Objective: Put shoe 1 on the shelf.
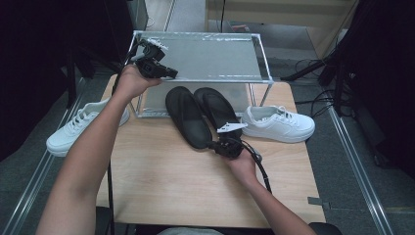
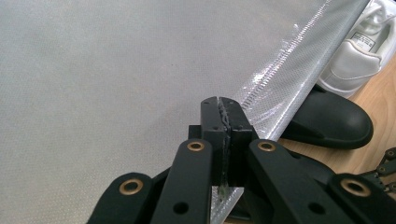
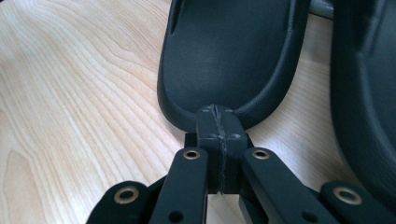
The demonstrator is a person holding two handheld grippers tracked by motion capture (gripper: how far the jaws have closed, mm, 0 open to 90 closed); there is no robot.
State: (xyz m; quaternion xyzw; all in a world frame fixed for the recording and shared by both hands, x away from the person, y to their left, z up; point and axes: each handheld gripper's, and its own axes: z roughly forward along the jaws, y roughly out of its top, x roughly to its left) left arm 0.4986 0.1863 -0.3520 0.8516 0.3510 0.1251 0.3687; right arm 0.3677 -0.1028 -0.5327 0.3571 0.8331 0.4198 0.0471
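Observation:
Two black slippers (image 1: 186, 116) (image 1: 218, 108) lie side by side on the wooden table, toes under a metal rack with a silver mesh shelf (image 1: 215, 56). My right gripper (image 1: 211, 145) is shut, and its tips rest at the heel rim of the left slipper (image 3: 229, 51); the other slipper (image 3: 369, 93) lies beside it. My left gripper (image 1: 172, 74) is shut too, held at the shelf's front left edge. In the left gripper view its closed tips (image 2: 222, 100) hover over the mesh shelf (image 2: 116, 93) by its stitched border. Nothing shows between either pair of jaws.
One white sneaker (image 1: 83, 126) sits at the table's left edge and another (image 1: 279, 125) to the right of the slippers. The rack's frame (image 1: 264, 58) stands at the table's far side. Bare wood (image 1: 186, 186) stretches toward the person. Dark stands and cables surround the table.

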